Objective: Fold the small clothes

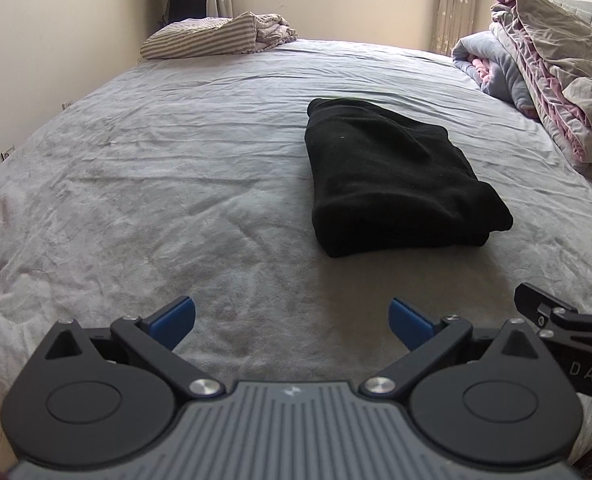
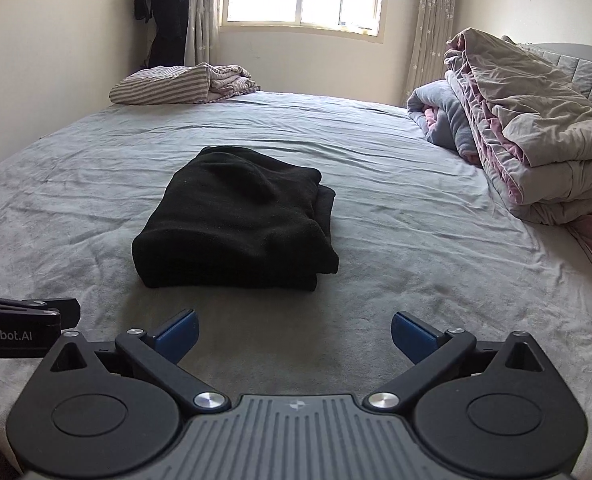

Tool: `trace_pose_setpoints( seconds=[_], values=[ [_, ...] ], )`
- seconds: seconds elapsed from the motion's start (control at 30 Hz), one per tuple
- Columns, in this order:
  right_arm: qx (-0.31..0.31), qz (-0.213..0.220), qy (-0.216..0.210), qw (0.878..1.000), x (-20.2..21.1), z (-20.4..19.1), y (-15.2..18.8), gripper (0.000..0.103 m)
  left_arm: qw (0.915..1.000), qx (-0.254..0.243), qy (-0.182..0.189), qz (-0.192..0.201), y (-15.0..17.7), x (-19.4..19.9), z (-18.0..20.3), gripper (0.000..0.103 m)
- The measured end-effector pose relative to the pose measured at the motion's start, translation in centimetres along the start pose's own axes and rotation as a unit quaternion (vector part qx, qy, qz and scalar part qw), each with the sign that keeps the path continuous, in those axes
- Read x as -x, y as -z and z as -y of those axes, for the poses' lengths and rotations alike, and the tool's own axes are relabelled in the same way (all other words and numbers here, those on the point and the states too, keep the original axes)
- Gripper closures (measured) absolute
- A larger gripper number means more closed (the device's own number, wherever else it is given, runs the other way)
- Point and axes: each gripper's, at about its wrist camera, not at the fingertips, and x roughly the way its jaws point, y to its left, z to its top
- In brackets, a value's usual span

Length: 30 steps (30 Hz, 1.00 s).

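Black garment (image 1: pixel 396 176) lies folded on the bed (image 1: pixel 175 168), ahead of both your tongs and touching neither.

From your left tongs (image 1: pixel 291 320) the bundle sits ahead and off to the right; from your right tongs (image 2: pixel 293 332) it sits ahead and a little left, so it lies between the two hands, and I'd judge the right one slightly better lined up on it. Its long axis runs away from you toward the window, with the thick folded edge facing you (stacked layers show along that near edge and on the right side). Both tongs stand wide apart with nothing but bare sheet between the blue pads (image 2: pixel 177 330), holding nothing. The fold looks done or nearly done; any further move means reaching forward over that near edge.
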Motion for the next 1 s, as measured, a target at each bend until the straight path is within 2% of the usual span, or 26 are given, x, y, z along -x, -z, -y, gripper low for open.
trace_pose_setpoints(
  seconds=[0.47,1.0],
  values=[
    [-0.009,-0.013,0.016,1.0,-0.1,-0.1,0.0,0.0,0.9998,0.001,-0.013,-0.018,0.6,-1.4,0.4,0.001],
    [-0.018,-0.04,0.011,0.999,-0.8,-0.1,0.2,0.0,0.999,0.001,-0.03,-0.032,1.0,-2.3,0.7,0.001]
  ],
)
